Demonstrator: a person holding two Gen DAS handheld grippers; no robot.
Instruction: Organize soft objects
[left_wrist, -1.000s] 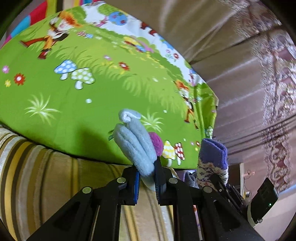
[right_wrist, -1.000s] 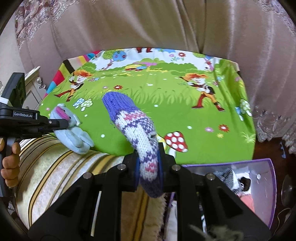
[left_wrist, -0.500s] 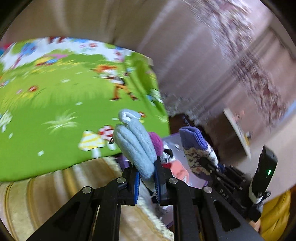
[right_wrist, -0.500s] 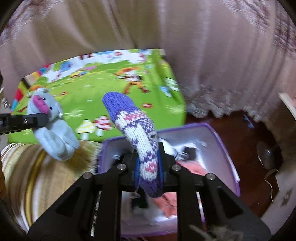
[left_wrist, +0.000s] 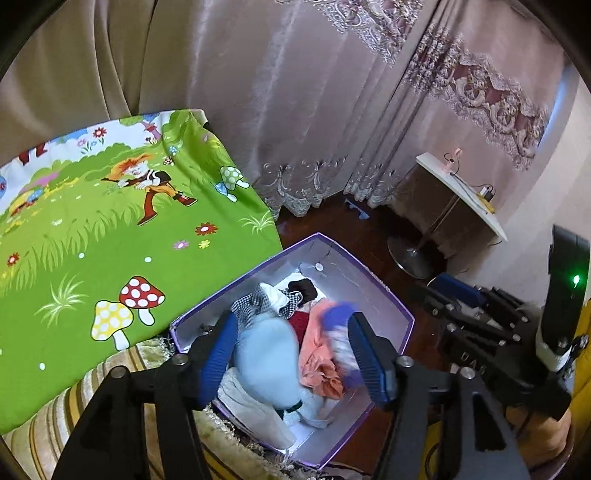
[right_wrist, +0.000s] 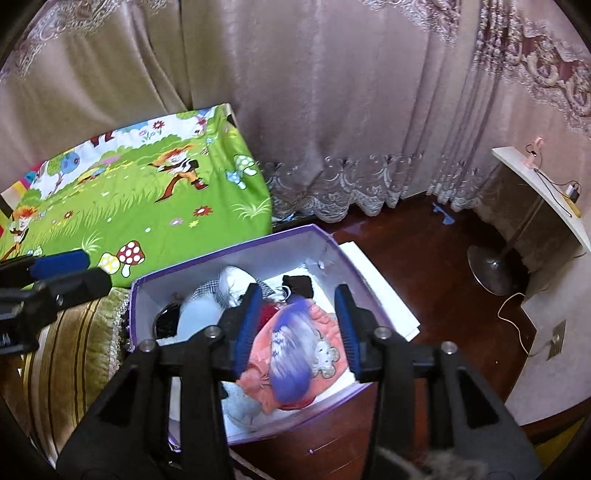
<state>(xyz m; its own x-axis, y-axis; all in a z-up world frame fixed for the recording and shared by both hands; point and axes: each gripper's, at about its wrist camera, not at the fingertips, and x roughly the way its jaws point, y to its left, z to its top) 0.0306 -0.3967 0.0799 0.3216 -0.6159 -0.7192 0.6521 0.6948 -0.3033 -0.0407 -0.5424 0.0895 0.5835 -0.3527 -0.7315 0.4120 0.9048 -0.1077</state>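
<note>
My left tongs (left_wrist: 291, 354) have just been opening; the fuzzy pale-blue plush toy (left_wrist: 267, 360) sits between the blue pads, loose. My right tongs (right_wrist: 297, 328) have also just parted, the knitted purple sock (right_wrist: 290, 354) blurred, ungripped, over the purple-rimmed box (right_wrist: 236, 254) of crumpled clothes.

Your left gripper (left_wrist: 291, 354): jaws just opened, blue pads apart, poised over the box.
Pale blue plush toy (left_wrist: 267, 363): blurred, between your pads, free of both, over the clothes.
Purple knitted sock (left_wrist: 341, 341): blurred, beside the right-hand pad, over an orange garment (left_wrist: 319, 369).
Purple box (left_wrist: 384, 295): on dark floor, open, holding mixed fabrics.
Green cartoon sheet (left_wrist: 110, 240): left, above a striped cushion (left_wrist: 40, 439).
Your right gripper (left_wrist: 491, 332): right edge, jaw state unclear.
</note>
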